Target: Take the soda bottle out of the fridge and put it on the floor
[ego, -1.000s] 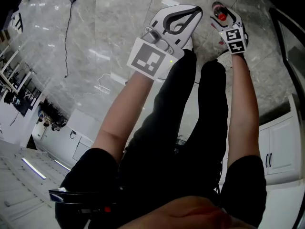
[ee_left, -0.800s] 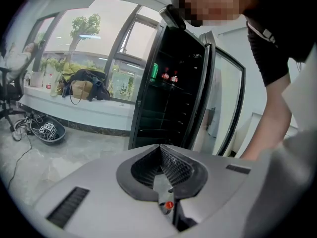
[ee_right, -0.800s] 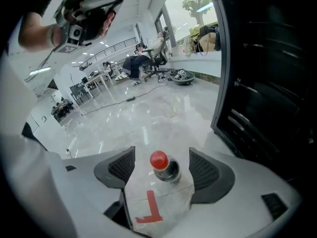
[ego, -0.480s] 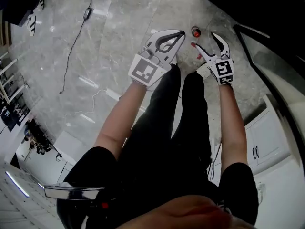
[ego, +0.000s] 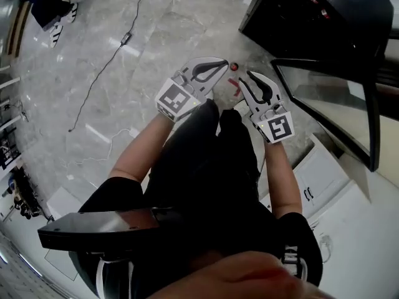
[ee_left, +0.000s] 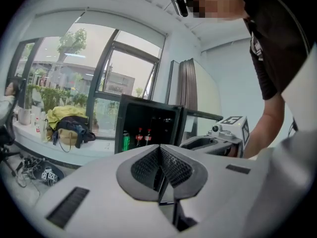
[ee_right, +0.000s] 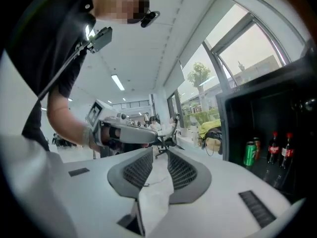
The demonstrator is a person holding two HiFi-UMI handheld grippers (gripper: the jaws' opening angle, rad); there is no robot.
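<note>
Head view looks steeply down; both gripper views face level, sharing the open fridge.

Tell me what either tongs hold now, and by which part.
Nothing. The left tongs are shut, empty; the right tongs have just been closing, nothing between them.

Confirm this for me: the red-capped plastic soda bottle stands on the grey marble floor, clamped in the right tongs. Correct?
No. The red-capped plastic soda bottle stands on the grey marble floor, but free of the right tongs. The right gripper view shows their jaws apart, having just been closing, with nothing between them.
</note>
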